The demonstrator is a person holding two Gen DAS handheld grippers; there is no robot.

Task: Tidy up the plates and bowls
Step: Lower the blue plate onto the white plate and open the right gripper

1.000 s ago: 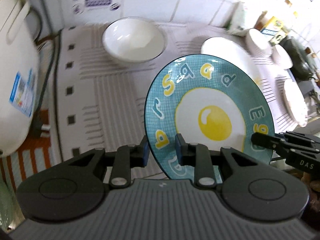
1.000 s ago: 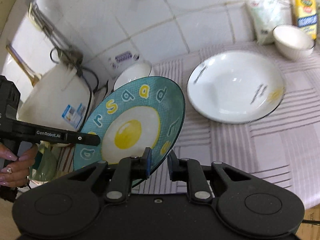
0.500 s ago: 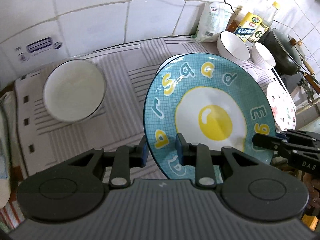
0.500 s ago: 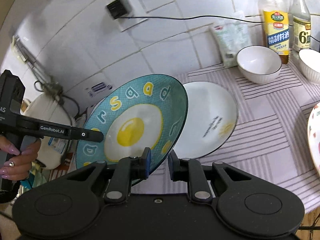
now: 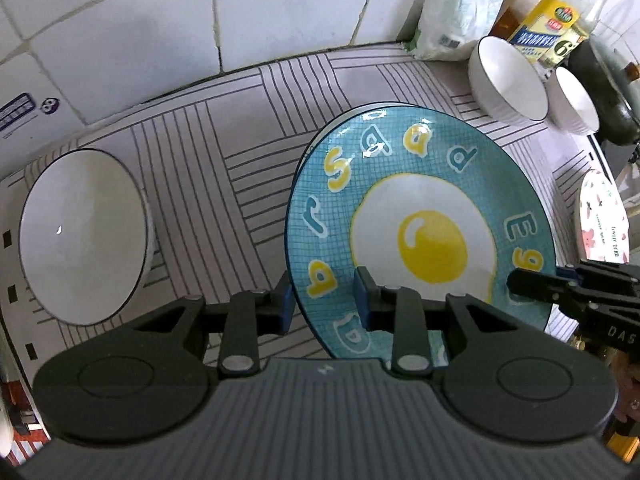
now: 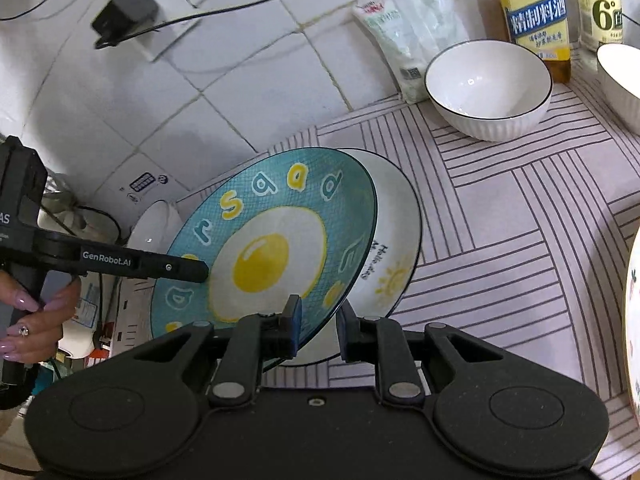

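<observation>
A teal plate with a fried-egg picture [image 5: 420,232] [image 6: 272,252] is held tilted between both grippers. My left gripper [image 5: 322,306] is shut on its near rim; it also shows at the left in the right wrist view [image 6: 200,270]. My right gripper [image 6: 318,326] is shut on the opposite rim and shows at the right in the left wrist view [image 5: 516,282]. The teal plate hangs just over a white plate with a sun drawing [image 6: 394,256]. Its rim [image 5: 360,110] peeks out behind the teal plate.
A large white bowl [image 5: 80,236] stands left on the striped mat [image 5: 224,168]. Two white bowls [image 6: 488,88] [image 5: 572,100] stand at the back right by sauce bottles [image 6: 532,8] and a bag [image 6: 404,28]. A patterned plate [image 5: 602,216] lies far right. A dark pan [image 5: 608,92] sits beyond.
Both grippers have carried the teal plate rightward along the counter, away from the large white bowl, and lowered it over the white sun plate. Both grips are unchanged.
</observation>
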